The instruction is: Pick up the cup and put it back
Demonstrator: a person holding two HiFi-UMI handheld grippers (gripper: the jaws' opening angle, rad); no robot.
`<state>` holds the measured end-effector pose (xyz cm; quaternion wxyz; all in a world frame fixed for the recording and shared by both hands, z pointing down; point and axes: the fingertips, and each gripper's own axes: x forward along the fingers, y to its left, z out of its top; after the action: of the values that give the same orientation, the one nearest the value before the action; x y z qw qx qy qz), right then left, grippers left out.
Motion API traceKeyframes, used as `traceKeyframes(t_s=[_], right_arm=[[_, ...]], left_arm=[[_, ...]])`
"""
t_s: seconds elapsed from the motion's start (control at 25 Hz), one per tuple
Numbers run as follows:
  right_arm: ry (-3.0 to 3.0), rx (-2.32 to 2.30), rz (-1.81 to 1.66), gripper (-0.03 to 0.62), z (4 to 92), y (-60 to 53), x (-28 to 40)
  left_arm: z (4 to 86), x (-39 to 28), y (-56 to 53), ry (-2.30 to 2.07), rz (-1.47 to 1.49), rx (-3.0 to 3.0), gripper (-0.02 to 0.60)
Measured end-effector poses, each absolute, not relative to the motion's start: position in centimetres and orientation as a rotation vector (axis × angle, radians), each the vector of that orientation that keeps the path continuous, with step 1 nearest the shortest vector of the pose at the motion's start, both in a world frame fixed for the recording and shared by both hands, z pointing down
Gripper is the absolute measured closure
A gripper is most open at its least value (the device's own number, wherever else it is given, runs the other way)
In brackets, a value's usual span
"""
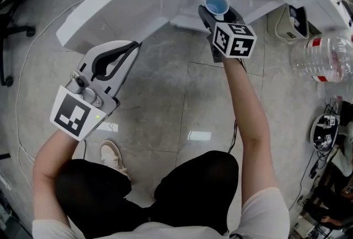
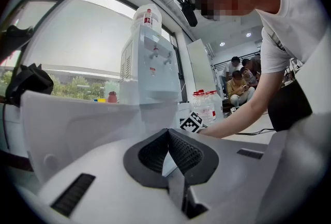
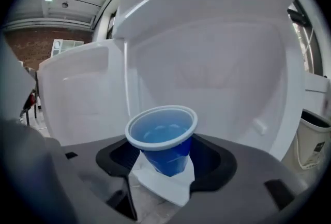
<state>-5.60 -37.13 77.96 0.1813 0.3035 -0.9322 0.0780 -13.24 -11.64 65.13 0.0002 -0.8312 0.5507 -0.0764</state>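
Note:
A blue cup [image 1: 217, 4] with a white rim stands upright between the black jaws of my right gripper [image 1: 216, 11], inside the recess of a white water dispenser [image 1: 138, 0]. In the right gripper view the cup [image 3: 164, 137] fills the gap of the right gripper [image 3: 165, 158], with the pads against its sides, just above a white drip tray [image 3: 165, 184]. The cup's inside looks pale blue; I cannot tell if liquid is in it. My left gripper [image 1: 129, 47] hangs apart at the left, shut with nothing in it [image 2: 167, 132].
The dispenser's white housing [image 3: 217, 62] closes in around the cup on all sides. Large clear water bottles [image 1: 325, 56] and a small bin [image 1: 289, 22] stand on the floor at the right. Cables run over the grey floor tiles. People sit in the background [image 2: 240, 80].

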Motion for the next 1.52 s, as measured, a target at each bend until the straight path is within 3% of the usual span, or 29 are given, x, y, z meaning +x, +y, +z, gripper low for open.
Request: traceKeyframes(t_s=[0.4,0.76,1.2,1.36,1.52], right_arm=[[-2.564,1.047,0.474,0.289,83.3,-42.6,-5.5],[-2.470,1.068,0.336,0.289,86.3,-43.7,-5.7],[-2.433,1.073,0.432,0.292,88.2,-44.6,-5.8],[-2.416,1.037,0.404,0.235,88.8,-44.0,-6.1],[-2.391,0.998,0.335,0.222,89.0,-42.9,-5.8]], left_arm=[[66.2,-13.9,-9.8,1.792,-0.269,-2.648,0.558],[66.8,-14.8,-9.1,1.836,-0.306,-2.652,0.558],[67.1,-14.6,-9.0,1.858,-0.308,-2.703,0.558],[66.9,-14.7,-9.1,1.862,-0.284,-2.699,0.558],[66.7,-14.7,-9.1,1.866,-0.250,-2.702,0.558]])
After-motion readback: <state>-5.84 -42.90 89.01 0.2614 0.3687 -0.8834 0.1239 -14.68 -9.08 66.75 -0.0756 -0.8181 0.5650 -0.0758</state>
